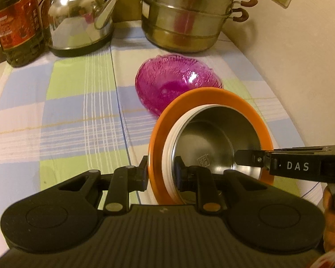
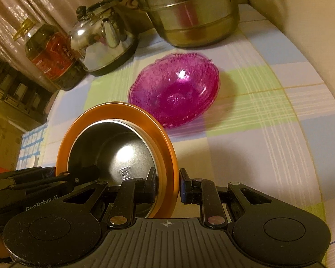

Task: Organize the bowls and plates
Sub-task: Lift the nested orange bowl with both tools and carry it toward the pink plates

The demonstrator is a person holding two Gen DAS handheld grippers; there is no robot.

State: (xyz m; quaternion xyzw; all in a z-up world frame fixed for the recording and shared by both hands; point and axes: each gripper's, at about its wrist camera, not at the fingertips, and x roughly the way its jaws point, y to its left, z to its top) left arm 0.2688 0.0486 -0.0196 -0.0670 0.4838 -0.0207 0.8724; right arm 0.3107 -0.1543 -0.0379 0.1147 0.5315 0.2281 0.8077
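Both grippers grip bowl (image 1: 214, 138) (orange rim)

We grip the orange-rimmed steel bowl (image 1: 212, 138) with our left gripper (image 1: 160, 174), one finger inside its rim and one outside, while our right gripper (image 1: 245, 159) pinches its far edge. Just beyond the bowl lies the pink glass bowl (image 1: 167, 78) on the checked cloth (image 1: 67, 111); farther beyond stand a steamer pot (image 1: 185, 20), kettle (image 1: 78, 17) and oil bottle (image 1: 15, 22).

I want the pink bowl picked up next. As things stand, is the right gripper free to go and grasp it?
Probably not yet. The right gripper is shut on the orange-rimmed steel bowl, which the left gripper also clamps. The pink bowl lies unobstructed on the cloth beyond, but the held bowl must be released first.
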